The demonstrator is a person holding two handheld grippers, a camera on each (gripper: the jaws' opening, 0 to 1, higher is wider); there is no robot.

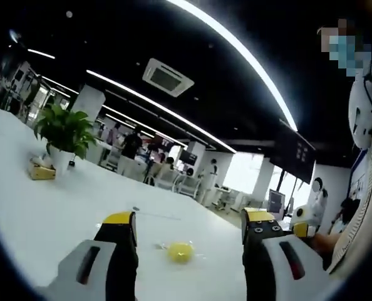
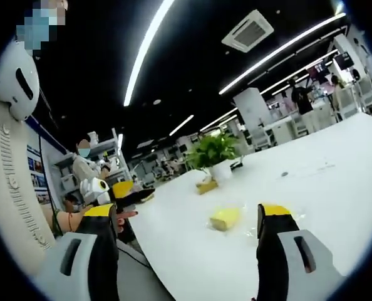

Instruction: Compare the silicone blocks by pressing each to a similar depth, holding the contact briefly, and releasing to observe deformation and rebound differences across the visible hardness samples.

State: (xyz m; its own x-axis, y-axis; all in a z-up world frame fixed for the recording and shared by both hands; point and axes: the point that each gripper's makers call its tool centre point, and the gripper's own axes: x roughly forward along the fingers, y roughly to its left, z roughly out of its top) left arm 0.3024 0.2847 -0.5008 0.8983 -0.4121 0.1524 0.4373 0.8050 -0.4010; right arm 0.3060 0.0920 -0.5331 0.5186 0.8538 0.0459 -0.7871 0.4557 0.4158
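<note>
So at this point both grippers were hovering over the white worktop [image 1: 48, 213] with nothing in them. The left gripper [image 1: 189, 229] had its jaws spread wide, and the yellow silicone block [image 1: 180, 252] sat on the worktop just ahead, pretty much centred in the gap between them, maybe a hair toward the left jaw. The right gripper [image 2: 189, 219] was wide open too, and in its view the same kind of yellow block [image 2: 225, 218] lay ahead between the jaws, closer to the right jaw, its long axis running roughly across the gap with a slight tilt. It seemed to sit on something clear and crinkly, hard to tell what. Honestly couldn't say which gripper was nearer; the left looked better lined up for a press. Further off stood a potted plant [image 1: 64, 135] with a small yellowish box [image 1: 41, 170] beside it. No readable labels or writing anywhere.
</note>
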